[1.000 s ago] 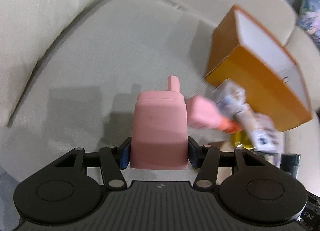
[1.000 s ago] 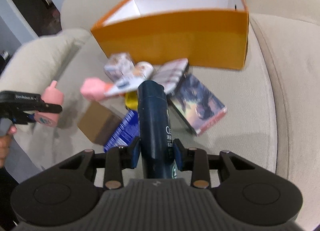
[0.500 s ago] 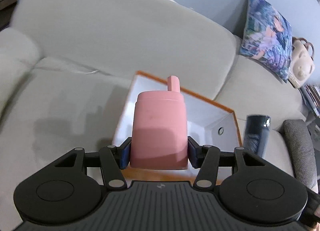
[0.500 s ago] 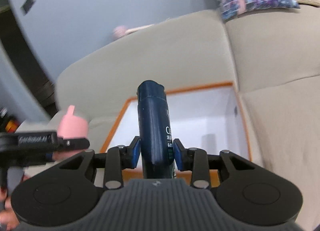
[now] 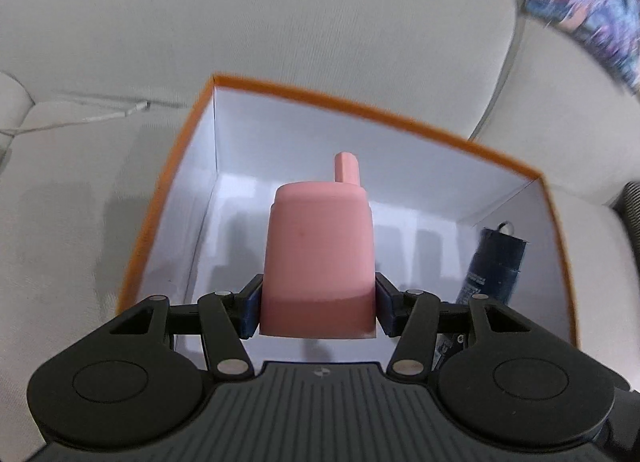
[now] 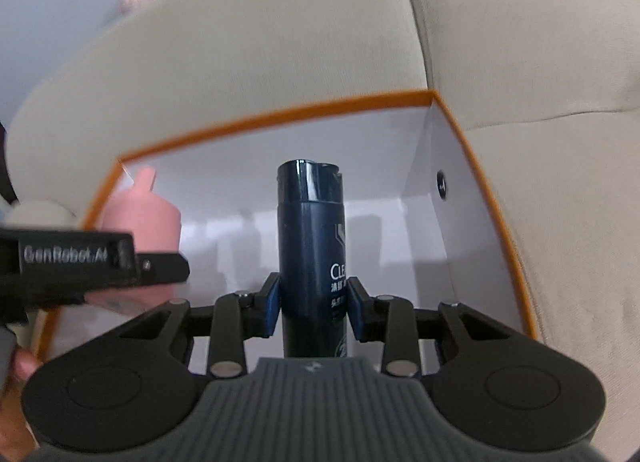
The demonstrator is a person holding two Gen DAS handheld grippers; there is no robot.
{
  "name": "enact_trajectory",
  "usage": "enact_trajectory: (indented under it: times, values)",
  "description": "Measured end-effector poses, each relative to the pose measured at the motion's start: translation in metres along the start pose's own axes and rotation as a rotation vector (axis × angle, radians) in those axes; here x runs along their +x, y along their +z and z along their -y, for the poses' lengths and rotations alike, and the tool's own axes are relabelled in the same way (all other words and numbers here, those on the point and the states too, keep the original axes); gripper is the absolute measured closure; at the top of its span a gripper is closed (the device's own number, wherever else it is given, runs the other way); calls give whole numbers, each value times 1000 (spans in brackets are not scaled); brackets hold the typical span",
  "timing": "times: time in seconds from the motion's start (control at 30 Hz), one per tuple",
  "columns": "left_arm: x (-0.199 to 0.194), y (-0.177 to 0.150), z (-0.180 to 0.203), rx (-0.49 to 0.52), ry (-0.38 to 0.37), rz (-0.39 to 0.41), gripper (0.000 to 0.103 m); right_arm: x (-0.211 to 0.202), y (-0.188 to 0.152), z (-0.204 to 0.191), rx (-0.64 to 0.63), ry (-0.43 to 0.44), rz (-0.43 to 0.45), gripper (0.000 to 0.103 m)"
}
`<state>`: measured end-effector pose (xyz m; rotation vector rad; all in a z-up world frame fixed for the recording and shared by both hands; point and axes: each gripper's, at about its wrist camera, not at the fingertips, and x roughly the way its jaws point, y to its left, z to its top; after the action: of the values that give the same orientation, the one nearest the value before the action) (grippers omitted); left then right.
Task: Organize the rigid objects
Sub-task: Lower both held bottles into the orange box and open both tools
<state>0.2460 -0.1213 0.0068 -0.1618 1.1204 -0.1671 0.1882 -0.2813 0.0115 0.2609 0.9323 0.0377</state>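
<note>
Holding tight, the left gripper (image 5: 318, 304) has its two blue pads pressed on the sides of one pink plastic bottle with a thin spout (image 5: 320, 258). The bottle sticks out forward between the jaws, over the open box. The right gripper (image 6: 313, 308) is closed the same way on one dark blue plastic bottle with a flip cap (image 6: 312, 246), which stands up between its jaws. White letters "CLE" and some small writing too tiny to read show on it. Below both bottles sits one orange cardboard box with white inside walls (image 5: 208, 165), resting on a light grey fabric sofa (image 5: 80, 201). The left gripper's side reads "GenRobot.AI". One blurry purple patterned cushion (image 5: 588, 5) leans on the sofa back.
</note>
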Motion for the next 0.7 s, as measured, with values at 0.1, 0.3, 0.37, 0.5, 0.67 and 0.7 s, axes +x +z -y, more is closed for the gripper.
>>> enact_trajectory:
  times: [0.1,0.3,0.37,0.5,0.67,0.7]
  values:
    - [15,0,2,-1,20,-79,40,10,1,-4,-24,-54,-31,68]
    - [37,-8,2,6,97,-201,40,23,6,-7,-66,-108,-121,68]
    - [38,-9,3,3,106,-216,40,29,8,-7,-52,-107,-148,68]
    - [39,-7,0,2,114,-239,40,35,12,-5,-33,-120,-161,68]
    - [41,-4,-3,-14,129,-255,40,38,12,-6,-39,-141,-159,68]
    - [40,-3,-3,-14,130,-258,40,38,12,-5,-39,-144,-158,67]
